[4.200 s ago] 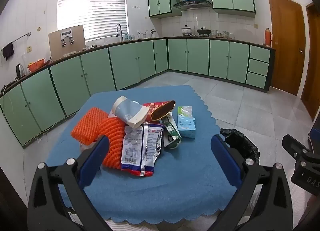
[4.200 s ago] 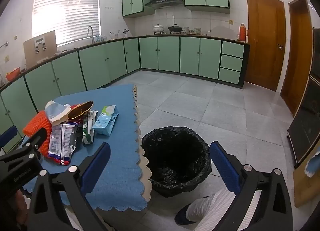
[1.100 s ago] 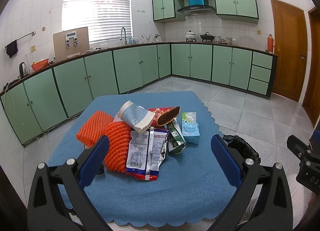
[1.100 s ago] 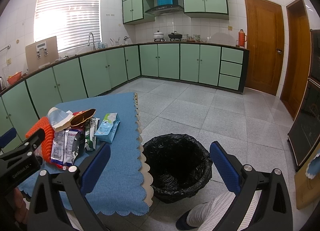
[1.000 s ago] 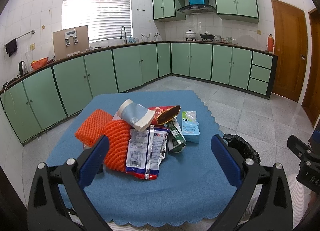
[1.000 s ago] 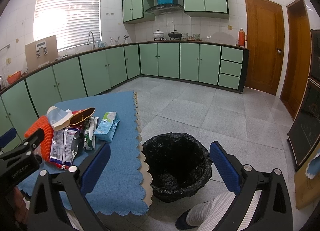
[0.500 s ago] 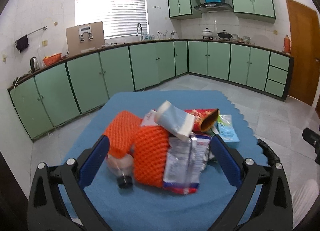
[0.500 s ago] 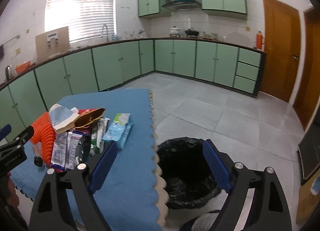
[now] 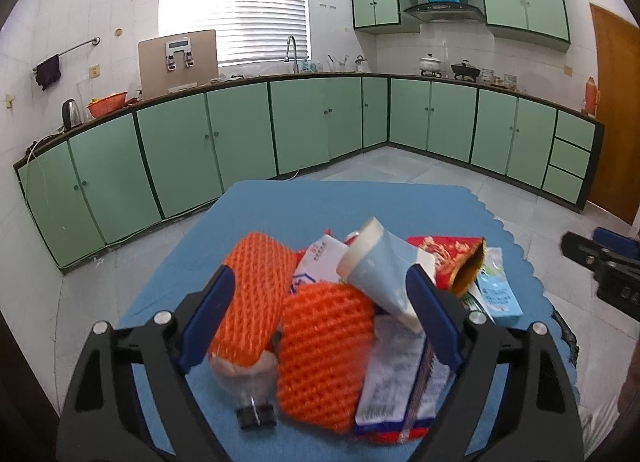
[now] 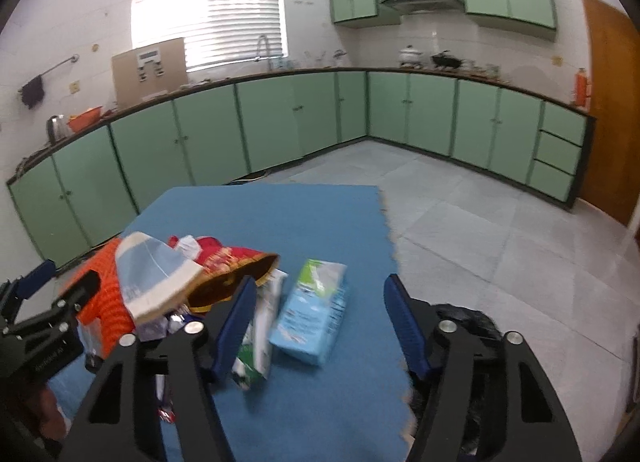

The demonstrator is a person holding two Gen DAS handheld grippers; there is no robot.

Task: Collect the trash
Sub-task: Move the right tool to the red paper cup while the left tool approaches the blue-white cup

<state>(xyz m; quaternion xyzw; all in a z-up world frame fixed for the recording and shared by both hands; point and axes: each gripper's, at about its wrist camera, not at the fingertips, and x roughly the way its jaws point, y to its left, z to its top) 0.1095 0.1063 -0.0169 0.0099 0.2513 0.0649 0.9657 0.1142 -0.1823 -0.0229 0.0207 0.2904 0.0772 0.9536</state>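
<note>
My left gripper [image 9: 320, 314] jaws are closing around orange foam nets [image 9: 320, 338], my right gripper [image 10: 320, 314] jaws around a blue carton [image 10: 314, 322], neither gripping.

Item count on the blue table mat [image 9: 304, 214] — two orange foam nets [image 9: 256, 302], one paper cup [image 9: 384, 274], one red snack bag [image 9: 448, 258], one light-blue carton [image 10: 316, 314], one silver wrapper [image 9: 400, 386] — and one black-lined bin [image 10: 472, 326] beside it.

No legible text on any wrapper, carton or gripper body; print too blurred.
</note>
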